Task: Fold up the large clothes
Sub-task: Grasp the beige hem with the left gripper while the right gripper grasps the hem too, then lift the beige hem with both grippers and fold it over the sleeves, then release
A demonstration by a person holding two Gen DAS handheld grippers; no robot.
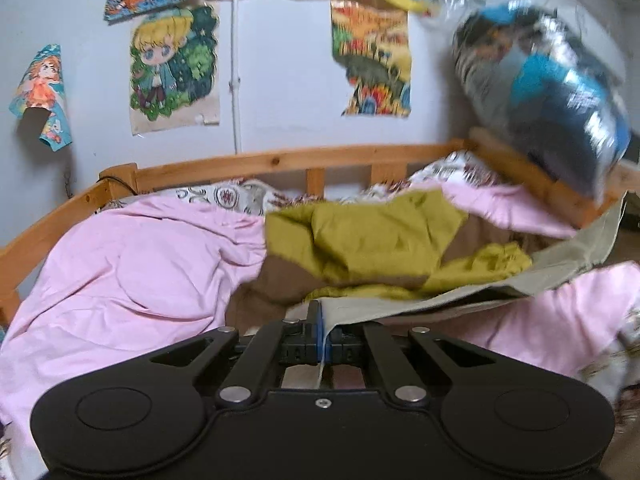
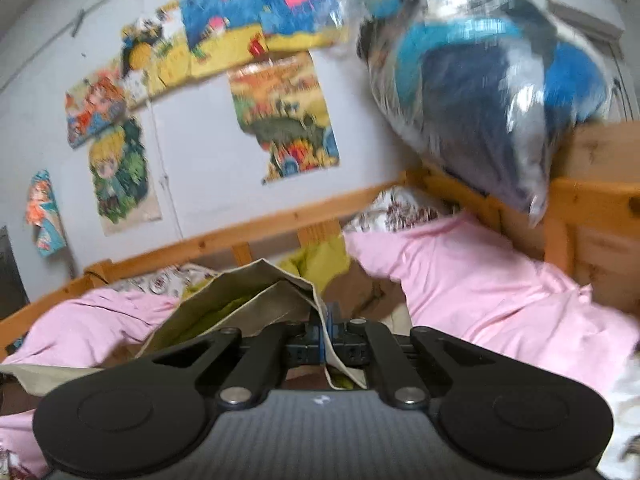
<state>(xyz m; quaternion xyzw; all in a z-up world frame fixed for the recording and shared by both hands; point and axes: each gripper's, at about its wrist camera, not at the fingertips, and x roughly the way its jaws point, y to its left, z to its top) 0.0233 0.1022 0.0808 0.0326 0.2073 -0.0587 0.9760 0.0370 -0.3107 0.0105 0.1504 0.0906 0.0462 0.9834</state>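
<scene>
A beige garment (image 1: 460, 292) is lifted above the bed, stretched from my left gripper (image 1: 322, 336) off to the right. My left gripper is shut on one edge of it. In the right wrist view the same beige garment (image 2: 240, 300) hangs in folds to the left, and my right gripper (image 2: 328, 336) is shut on another edge of it. An olive-green and brown cloth (image 1: 372, 248) lies crumpled on the bed under the garment; it also shows in the right wrist view (image 2: 316, 260).
A pink sheet (image 1: 132, 272) covers the bed. A wooden rail (image 1: 280, 160) runs along the wall side and a wooden headboard (image 2: 592, 208) stands at the right. A clear plastic bag of dark and blue stuff (image 2: 480, 92) hangs above the headboard. Posters (image 1: 176, 68) are on the wall.
</scene>
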